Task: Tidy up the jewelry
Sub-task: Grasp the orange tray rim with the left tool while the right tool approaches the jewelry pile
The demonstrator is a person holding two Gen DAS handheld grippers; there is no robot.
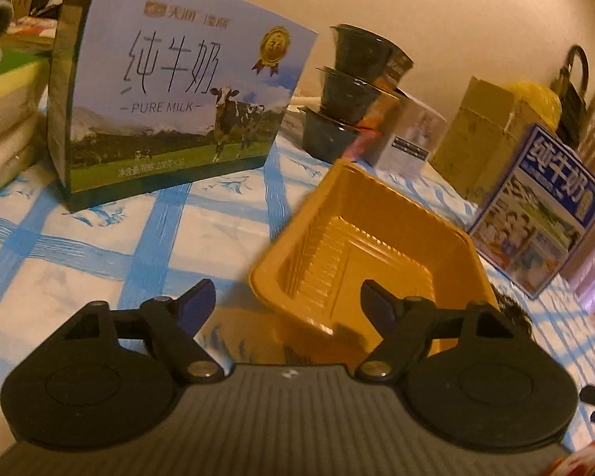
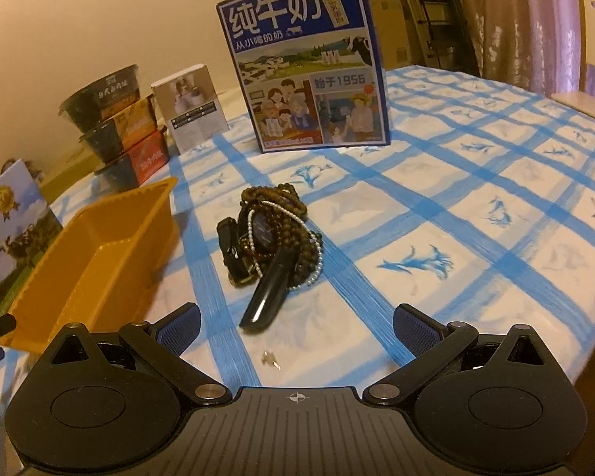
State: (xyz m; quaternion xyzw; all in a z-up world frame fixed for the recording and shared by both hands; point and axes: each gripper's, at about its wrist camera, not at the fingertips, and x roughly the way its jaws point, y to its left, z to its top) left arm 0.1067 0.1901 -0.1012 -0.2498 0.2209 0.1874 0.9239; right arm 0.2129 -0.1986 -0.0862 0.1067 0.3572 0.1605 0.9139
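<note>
Seen along the left claw (image 1: 287,301): jaws spread apart, nothing between the pads, one tip in front of the near rim of the empty orange ribbed plastic tray (image 1: 377,238) without clear contact. Tilted in this view, resting on the table under a blue-and-white checked cloth with small flower prints (image 1: 99,246). Just past the tray's far right corner, a dark tangle mostly hidden by the tray wall and the claw arm, too cut off to identify here. Behind the tray, a tall light-blue milk carton box printed with a cow and "PURE MILK" (image 1: 178,107), a stack of three dark lidded bowls (image 1: 349,91), blurred, and a small white rectangular box (image 1: 410,142); labels unreadable. Further right, a plain brown cardboard box (image 1: 484,135) and a dark-blue milk box with cartoon figures (image 1: 535,214), its far side cut off by the frame edge.

Seen along the right claw (image 2: 297,327): jaws wide apart, empty, hovering short of the pile. Ahead on the cloth, well clear of the tray's right side, the heaped jewelry pile of brown bead strands, a thin pearl-like chain and a black-strapped watch (image 2: 273,238), one strap end pointing toward the claw. Individual strands overlapping, count impossible to tell. Nearer the claw, a tiny pale metallic item (image 2: 271,358), too small to name. At the left frame edge, only the tips of the other claw visible.
</note>
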